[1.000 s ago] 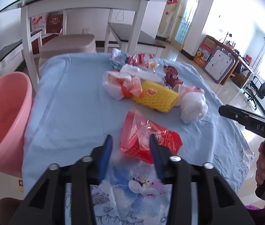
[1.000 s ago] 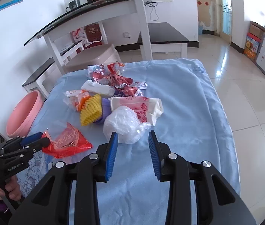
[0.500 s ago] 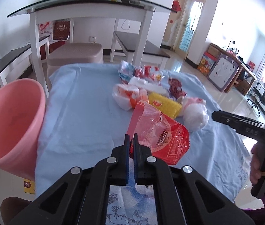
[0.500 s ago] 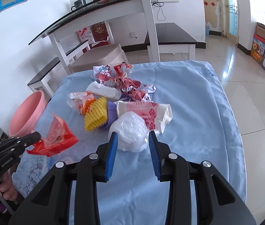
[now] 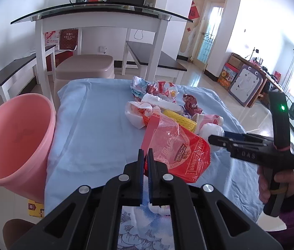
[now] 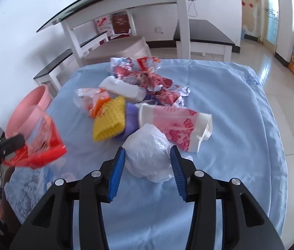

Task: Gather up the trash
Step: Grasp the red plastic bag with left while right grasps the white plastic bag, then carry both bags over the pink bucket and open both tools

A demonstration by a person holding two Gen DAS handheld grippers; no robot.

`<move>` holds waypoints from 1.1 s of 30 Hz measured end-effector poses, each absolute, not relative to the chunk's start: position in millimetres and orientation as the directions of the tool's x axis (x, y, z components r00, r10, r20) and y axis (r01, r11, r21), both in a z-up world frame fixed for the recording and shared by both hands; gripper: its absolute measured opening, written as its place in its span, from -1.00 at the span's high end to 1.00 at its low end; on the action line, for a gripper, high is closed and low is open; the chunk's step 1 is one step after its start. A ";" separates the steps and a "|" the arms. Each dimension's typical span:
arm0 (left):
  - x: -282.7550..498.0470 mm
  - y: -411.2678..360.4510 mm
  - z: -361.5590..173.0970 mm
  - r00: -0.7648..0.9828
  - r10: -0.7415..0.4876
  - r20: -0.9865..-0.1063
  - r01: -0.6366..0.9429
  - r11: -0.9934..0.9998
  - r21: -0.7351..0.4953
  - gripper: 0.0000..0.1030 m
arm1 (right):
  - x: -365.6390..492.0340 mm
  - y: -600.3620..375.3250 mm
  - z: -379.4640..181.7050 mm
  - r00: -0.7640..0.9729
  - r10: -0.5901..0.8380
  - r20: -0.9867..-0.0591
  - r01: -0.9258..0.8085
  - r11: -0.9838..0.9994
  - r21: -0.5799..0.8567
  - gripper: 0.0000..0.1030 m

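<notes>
The left gripper [image 5: 144,162] has its jaws pressed together on a corner of the red snack bag [image 5: 178,152], which hangs lifted off the blue-covered counter [image 5: 96,125] at the centre of the left wrist view. The pink bin [image 5: 15,137] stands at the left edge of that frame, mouth tilted toward the counter; judged from here, the bag has to travel leftward and slightly up to clear the bin's rim, and the left hand is plainly the nearer one for that.

The right gripper [image 6: 147,170] has its jaws spread, and the white plastic bag ball [image 6: 149,156] sits on the counter right between them, at the lower centre of the right wrist view. The blue pads flank it on either side; whether they touch it yet I cannot tell. The ball is roundish, with no real long axis, so a straight close should do.

The rest of the trash pile [image 6: 138,87] lies beyond it, toward the frame's upper middle.
</notes>
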State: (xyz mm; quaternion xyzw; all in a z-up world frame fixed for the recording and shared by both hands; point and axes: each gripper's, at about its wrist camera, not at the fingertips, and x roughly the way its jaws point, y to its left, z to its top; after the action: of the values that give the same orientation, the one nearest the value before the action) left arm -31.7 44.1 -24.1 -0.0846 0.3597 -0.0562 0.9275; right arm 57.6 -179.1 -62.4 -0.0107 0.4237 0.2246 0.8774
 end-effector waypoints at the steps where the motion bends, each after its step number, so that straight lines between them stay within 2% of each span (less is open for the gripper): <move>1: -31.9 44.4 -24.5 0.735 -0.166 -0.657 0.043 0.979 -0.199 0.95 | 53.7 -179.4 -62.2 0.543 0.384 -0.746 -0.405 0.899 0.168 0.30; 6: -34.1 46.5 -22.6 0.746 -0.169 -0.644 0.042 0.977 -0.207 0.95 | 35.7 -187.1 -54.6 0.565 0.392 -0.726 -0.400 0.900 0.174 0.40; 21: -51.8 65.5 -2.7 0.811 -0.089 -0.578 -0.023 0.982 -0.185 0.95 | 10.9 -158.6 -9.8 0.598 0.479 -0.642 -0.489 0.853 0.181 0.41; 27: -65.6 99.9 14.4 0.843 0.038 -0.536 -0.137 0.980 -0.147 0.95 | 18.2 -111.4 7.0 0.559 0.559 -0.612 -0.568 0.796 0.209 0.41; 33: -88.0 158.4 23.4 0.830 0.229 -0.508 -0.322 0.941 -0.102 0.95 | 27.2 -36.8 22.7 0.479 0.647 -0.594 -0.679 0.702 0.217 0.41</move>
State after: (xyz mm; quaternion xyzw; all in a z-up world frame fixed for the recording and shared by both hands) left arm -88.0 158.4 23.4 -0.0918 0.2527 0.1446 0.9523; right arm 27.2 -36.8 22.7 -0.0239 0.3348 0.3855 0.8595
